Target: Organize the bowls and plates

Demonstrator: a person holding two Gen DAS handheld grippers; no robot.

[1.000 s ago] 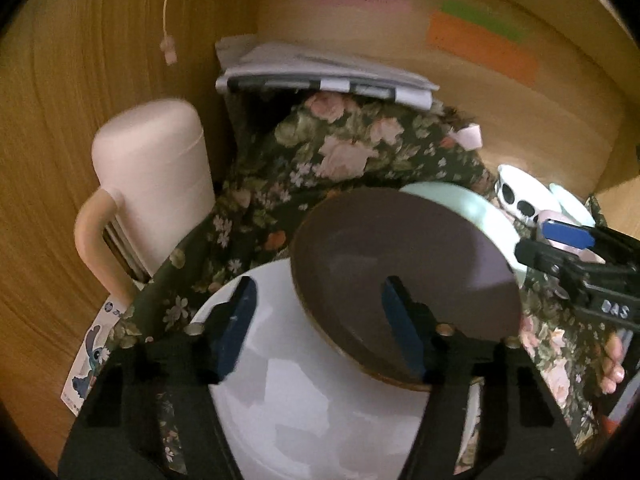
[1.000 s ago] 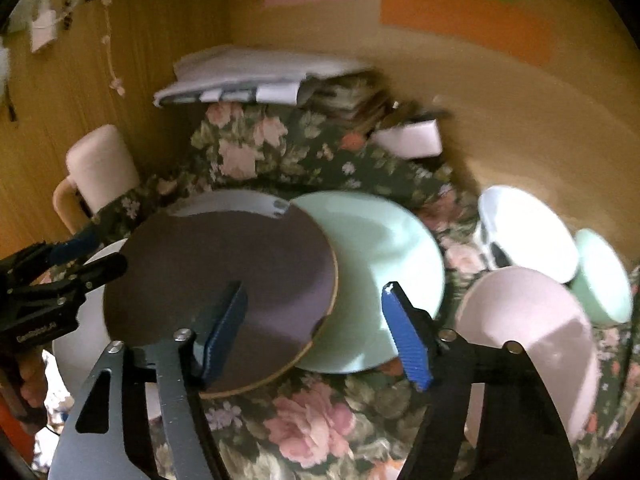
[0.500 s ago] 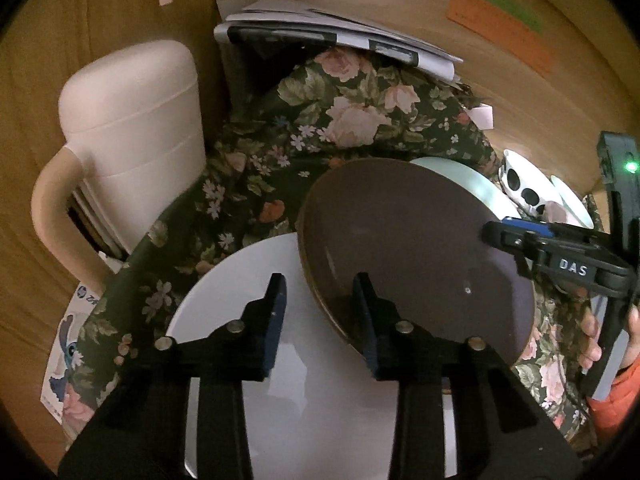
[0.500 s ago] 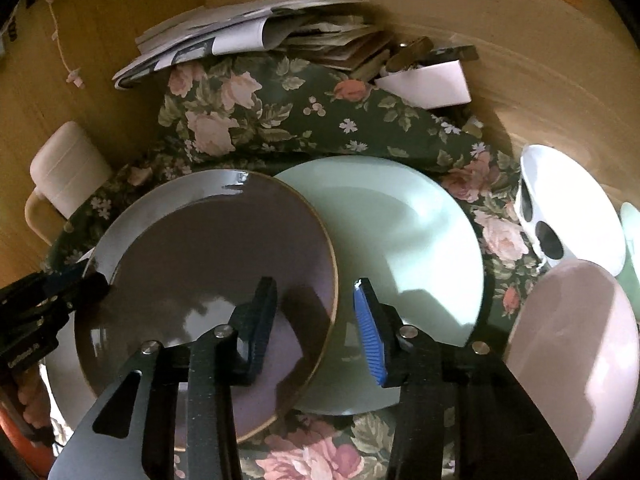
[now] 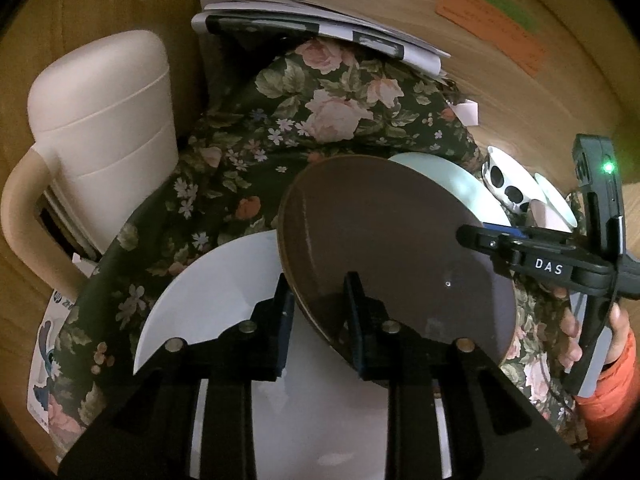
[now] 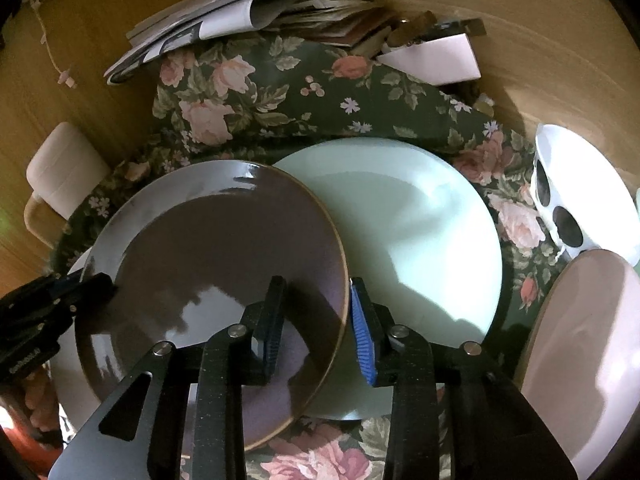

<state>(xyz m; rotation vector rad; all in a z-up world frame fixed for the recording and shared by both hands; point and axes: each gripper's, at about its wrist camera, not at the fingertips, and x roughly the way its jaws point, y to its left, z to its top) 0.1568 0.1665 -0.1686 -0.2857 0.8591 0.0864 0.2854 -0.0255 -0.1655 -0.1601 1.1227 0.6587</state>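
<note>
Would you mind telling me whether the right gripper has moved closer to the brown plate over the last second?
Yes. The right gripper has come down toward the brown plate, its jaws closing over the rim beside the mint plate, which looms larger now.

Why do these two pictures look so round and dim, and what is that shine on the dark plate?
Left wrist view: fisheye lens bends the wooden wall; corners go black; light is dim and warm. Right wrist view: glare streaks the brown plate; the right gripper throws a shadow onto the mint plate.
</note>
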